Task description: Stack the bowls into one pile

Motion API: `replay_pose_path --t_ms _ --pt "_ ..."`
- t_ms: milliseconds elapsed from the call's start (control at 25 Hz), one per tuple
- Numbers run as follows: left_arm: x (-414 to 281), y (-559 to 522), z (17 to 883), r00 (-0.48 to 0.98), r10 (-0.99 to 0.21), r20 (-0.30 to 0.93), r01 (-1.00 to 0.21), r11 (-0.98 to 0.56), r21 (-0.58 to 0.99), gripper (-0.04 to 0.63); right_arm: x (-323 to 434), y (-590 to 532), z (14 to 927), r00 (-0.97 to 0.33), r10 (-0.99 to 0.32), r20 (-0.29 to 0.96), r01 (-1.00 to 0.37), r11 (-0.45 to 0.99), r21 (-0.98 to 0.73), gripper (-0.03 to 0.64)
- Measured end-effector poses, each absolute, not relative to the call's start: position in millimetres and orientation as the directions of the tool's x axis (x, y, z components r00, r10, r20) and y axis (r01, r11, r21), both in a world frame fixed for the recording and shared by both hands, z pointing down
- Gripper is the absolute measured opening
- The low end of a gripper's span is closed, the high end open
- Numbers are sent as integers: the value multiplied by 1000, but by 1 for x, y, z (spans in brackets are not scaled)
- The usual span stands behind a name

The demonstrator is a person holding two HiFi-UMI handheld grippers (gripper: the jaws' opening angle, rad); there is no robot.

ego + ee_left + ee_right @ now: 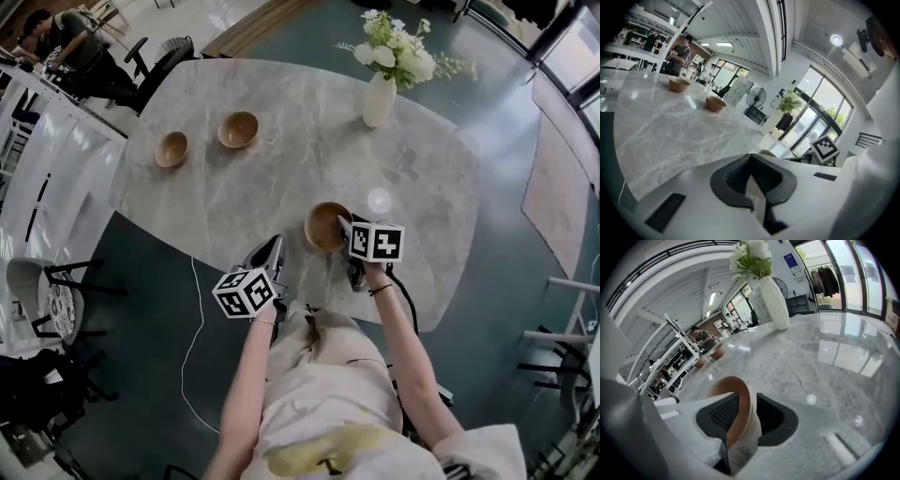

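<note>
Three wooden bowls are on the marble table (pixel 281 178). Two of them stand apart at the far left: one (pixel 171 148) (pixel 678 84) and one (pixel 237 129) (pixel 715 103). The third bowl (pixel 324 225) (pixel 746 423) is near the front edge, and my right gripper (pixel 345 236) (pixel 740 404) is shut on its wall, with one pad inside the rim and one outside. I cannot tell whether this bowl rests on the table. My left gripper (pixel 272 258) (pixel 751 161) is a little to its left, low over the front edge. Its jaws are shut with nothing between them.
A white vase (pixel 379 98) (pixel 774 301) of flowers stands at the table's far right. Chairs and a seated person (pixel 70 42) are beyond the far left corner. A white cable (pixel 192 347) lies on the floor below the front edge.
</note>
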State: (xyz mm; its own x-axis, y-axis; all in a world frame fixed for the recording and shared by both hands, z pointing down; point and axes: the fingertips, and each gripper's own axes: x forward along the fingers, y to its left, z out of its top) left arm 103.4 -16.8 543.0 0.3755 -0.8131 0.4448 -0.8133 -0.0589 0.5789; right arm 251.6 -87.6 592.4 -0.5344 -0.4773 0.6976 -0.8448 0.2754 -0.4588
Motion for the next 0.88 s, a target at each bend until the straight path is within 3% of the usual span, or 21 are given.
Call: replay_pose_path --t_ms 400,880 --pt "92 -23 543 358 -824 439 -806 -35 591 0 253 -92 603 -485 -448 751 -874 229 -429 24" --pt "63 -27 525 254 -877 408 -823 26 567 0 227 -104 584 -547 -446 708 -836 265 -480 18"
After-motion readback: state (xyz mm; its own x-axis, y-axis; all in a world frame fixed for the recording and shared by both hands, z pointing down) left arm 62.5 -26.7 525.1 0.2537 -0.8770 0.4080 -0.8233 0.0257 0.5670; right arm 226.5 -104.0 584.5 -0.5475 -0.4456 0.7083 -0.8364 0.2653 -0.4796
